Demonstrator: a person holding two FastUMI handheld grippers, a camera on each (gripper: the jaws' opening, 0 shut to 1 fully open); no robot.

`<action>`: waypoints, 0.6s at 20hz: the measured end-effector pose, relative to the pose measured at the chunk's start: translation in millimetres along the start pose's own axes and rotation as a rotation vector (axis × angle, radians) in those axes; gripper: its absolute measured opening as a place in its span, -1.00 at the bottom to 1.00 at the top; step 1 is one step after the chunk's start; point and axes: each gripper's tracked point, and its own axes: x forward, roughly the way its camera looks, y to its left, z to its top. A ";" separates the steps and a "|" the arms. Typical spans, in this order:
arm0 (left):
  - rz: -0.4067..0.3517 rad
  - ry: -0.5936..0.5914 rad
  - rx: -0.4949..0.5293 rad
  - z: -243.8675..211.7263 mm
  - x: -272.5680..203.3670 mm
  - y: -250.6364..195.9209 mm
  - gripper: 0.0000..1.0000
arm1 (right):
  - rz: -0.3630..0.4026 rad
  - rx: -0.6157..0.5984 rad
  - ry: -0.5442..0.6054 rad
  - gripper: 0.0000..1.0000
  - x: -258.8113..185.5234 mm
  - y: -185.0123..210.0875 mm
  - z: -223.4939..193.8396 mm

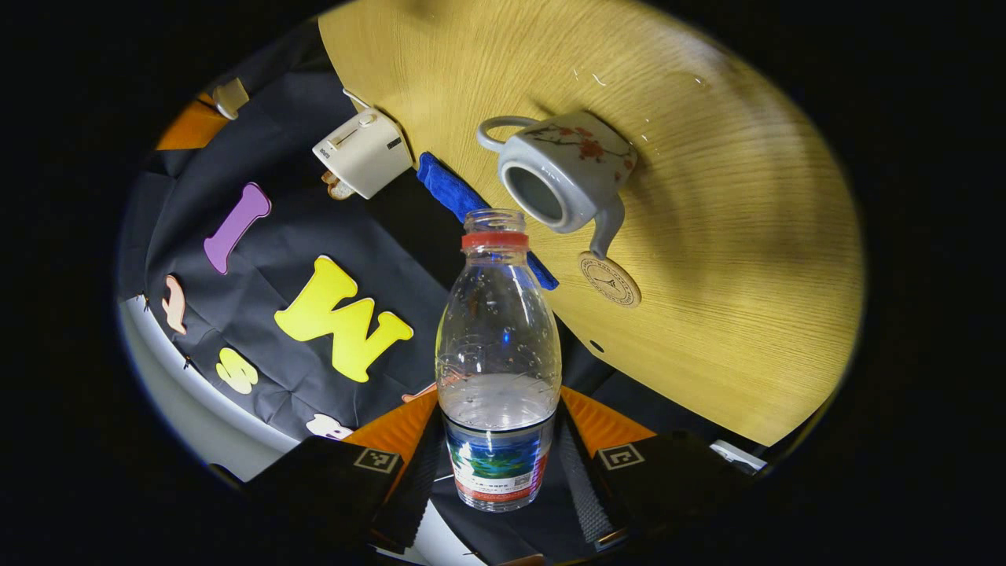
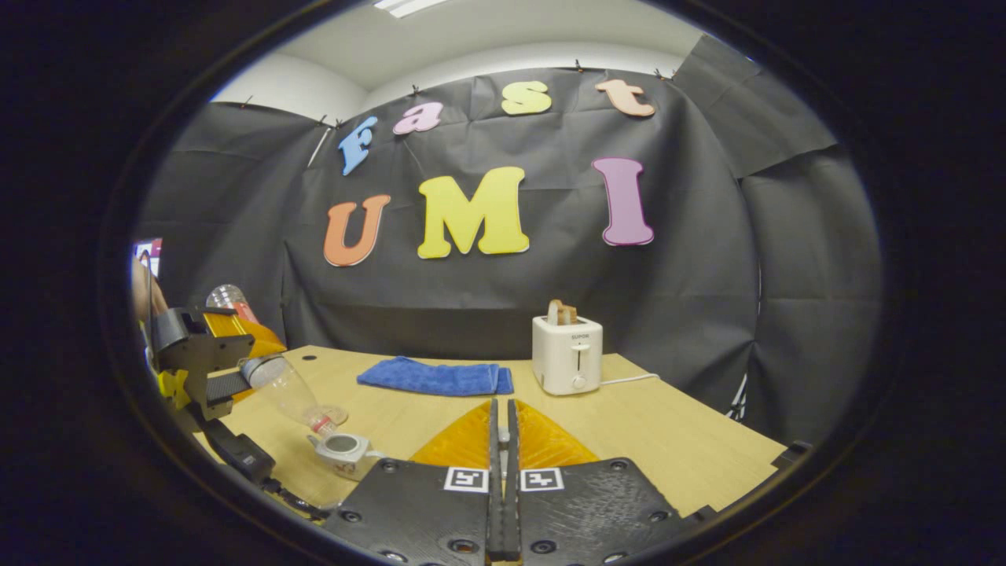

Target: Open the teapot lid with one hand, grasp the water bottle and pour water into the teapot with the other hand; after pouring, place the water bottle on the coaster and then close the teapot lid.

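My left gripper [image 1: 499, 413] is shut on the lower body of a clear, uncapped water bottle [image 1: 498, 346] with a red neck ring, part full. The bottle's mouth points toward the white flowered teapot [image 1: 564, 169], whose top is open with no lid on it. A round coaster [image 1: 609, 279] lies by the spout. In the right gripper view the left gripper [image 2: 224, 385] holds the bottle [image 2: 287, 389] tilted, neck just over the teapot [image 2: 342, 450]. My right gripper [image 2: 503, 405] is raised above the table, fingers pressed together; I cannot make out anything between them.
The wooden table [image 1: 707, 275] carries a white toaster [image 2: 567, 355] with bread in it and a folded blue cloth [image 2: 435, 377] at the back. A few water drops [image 1: 597, 79] lie past the teapot. A hand [image 2: 145, 295] shows behind the left gripper.
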 end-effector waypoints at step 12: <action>0.028 -0.049 -0.165 -2.2 3.3 3.6 0.53 | -0.016 0.008 0.007 -1.00 3.3 -8.4 -3.2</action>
